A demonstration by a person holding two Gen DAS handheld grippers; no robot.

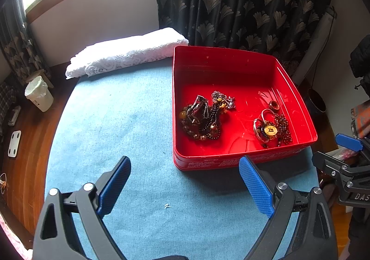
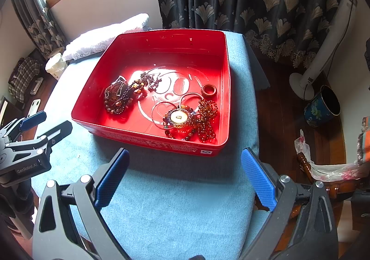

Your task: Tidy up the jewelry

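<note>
Left cam first: my left gripper (image 1: 183,181) is spread wide with nothing in it, hovering over the blue cloth (image 1: 120,116) just short of the red tin (image 1: 233,63). The tin sits right of centre on the cloth. Inside there's a dark bead tangle (image 1: 203,119) on the left and a second pile (image 1: 271,129) with a yellow-faced pendant on the right, plus a small ring (image 1: 274,105) just behind it. A folded lace cloth (image 1: 124,52) lies at the far edge.

Right cam: my right gripper (image 2: 185,175) is also gaping, empty, near the tin's front wall. Same two clumps inside, well apart. The left gripper shows at the left edge.
</note>
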